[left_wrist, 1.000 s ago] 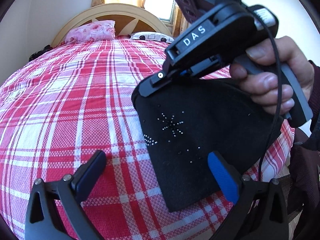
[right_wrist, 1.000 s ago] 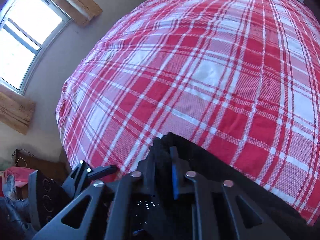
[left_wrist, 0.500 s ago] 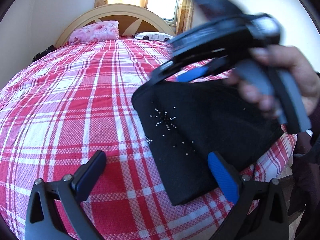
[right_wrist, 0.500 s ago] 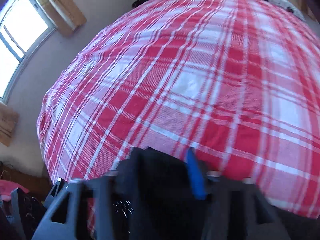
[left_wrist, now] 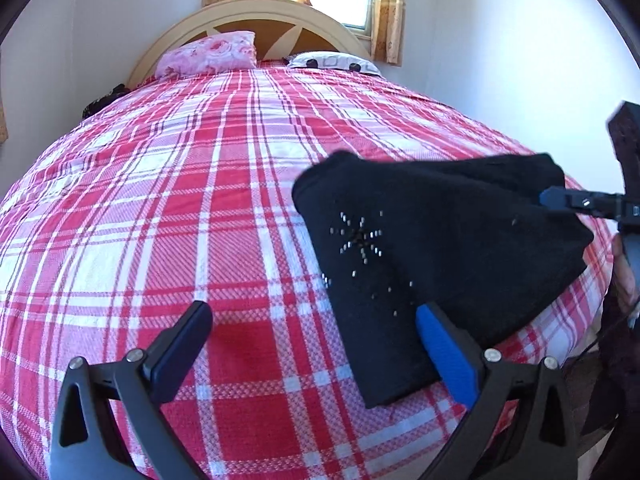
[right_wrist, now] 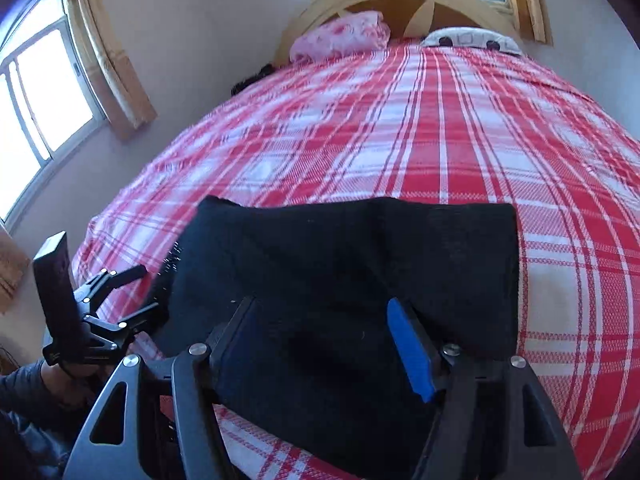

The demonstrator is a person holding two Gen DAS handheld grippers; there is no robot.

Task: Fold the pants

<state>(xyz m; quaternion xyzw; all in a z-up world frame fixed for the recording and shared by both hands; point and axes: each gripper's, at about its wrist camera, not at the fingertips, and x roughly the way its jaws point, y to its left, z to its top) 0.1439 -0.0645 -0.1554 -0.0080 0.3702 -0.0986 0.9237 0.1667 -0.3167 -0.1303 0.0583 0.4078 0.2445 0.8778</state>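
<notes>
- The pants (left_wrist: 436, 264) lie folded into a compact black bundle near the bed's (left_wrist: 168, 208) foot edge, toward its right corner.
- Left tool (left_wrist: 312, 344) spread wide, holding nothing; its blue finger hovers over the bundle's near corner.
- Right tool (right_wrist: 324, 344) likewise wide apart, empty, above the bundle's near edge.
- Finishing well probably means pressing layers flat and squaring the edges, without snagging cloth.
- Fabric is thick and dark, with a small starburst of studs (left_wrist: 360, 236).

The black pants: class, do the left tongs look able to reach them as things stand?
Probably yes: the left tongs are open, their blue finger already over the black pants, with nothing between.
</notes>
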